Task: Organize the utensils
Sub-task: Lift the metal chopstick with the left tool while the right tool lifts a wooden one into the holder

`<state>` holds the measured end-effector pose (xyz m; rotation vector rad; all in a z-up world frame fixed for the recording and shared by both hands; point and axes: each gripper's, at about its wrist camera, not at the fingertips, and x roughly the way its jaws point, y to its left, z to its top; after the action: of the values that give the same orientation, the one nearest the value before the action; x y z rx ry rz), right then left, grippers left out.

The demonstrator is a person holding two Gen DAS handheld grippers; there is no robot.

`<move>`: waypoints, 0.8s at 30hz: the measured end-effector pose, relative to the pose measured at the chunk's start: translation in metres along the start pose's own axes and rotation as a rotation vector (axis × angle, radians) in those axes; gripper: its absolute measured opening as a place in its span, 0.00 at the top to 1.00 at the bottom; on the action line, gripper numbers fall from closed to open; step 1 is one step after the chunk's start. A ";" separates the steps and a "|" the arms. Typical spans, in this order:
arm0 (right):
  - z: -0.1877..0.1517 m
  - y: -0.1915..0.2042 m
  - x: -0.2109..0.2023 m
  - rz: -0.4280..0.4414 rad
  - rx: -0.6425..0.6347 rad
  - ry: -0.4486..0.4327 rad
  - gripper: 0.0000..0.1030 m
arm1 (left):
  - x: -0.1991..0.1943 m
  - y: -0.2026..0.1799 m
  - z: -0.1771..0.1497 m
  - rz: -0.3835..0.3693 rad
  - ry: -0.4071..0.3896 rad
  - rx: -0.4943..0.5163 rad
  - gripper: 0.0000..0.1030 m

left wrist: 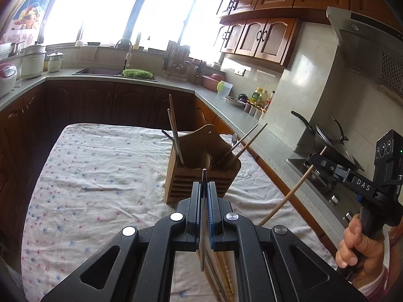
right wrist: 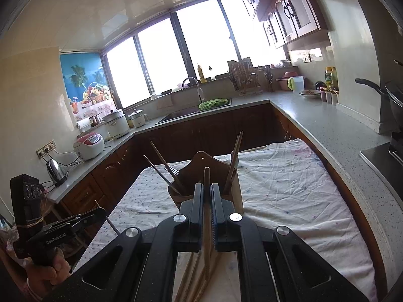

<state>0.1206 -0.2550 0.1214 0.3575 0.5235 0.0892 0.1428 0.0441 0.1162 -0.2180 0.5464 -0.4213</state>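
The right claw [left wrist: 314, 159] carries white letters "DAS" along its body, and the left claw [right wrist: 100, 211] reads "CenRobot.AI".

Daylight floods through the wide, blown-out kitchen windows [left wrist: 126, 7], overexposed to pure white in both views. The dark wooden lower cabinets [right wrist: 206, 130] sit in backlit shade. Fisheye curvature bends the edges, with black vignetting at the corners; focus stays sharp.

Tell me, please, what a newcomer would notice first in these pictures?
First, the wooden holder standing on the flowered cloth, with chopsticks and a spoon leaning out of it. Then each hand-held gripper: the left is shut on a dark chopstick, the right on a wooden one.
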 end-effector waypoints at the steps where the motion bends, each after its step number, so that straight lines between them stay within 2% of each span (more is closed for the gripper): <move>1: 0.001 0.000 0.001 0.000 -0.001 -0.001 0.95 | 0.001 0.000 0.002 -0.001 -0.004 0.002 0.97; 9: 0.018 -0.002 0.009 0.003 -0.008 -0.031 0.95 | 0.009 -0.006 0.030 -0.003 -0.062 0.034 0.97; 17: 0.061 0.007 0.023 0.001 -0.029 -0.124 0.95 | 0.016 -0.012 0.074 0.003 -0.171 0.074 0.97; 24: 0.093 0.007 0.043 -0.028 -0.021 -0.203 0.95 | 0.039 -0.006 0.099 0.030 -0.246 0.073 0.97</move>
<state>0.2048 -0.2698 0.1790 0.3347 0.3268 0.0311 0.2251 0.0297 0.1830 -0.1882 0.2922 -0.3781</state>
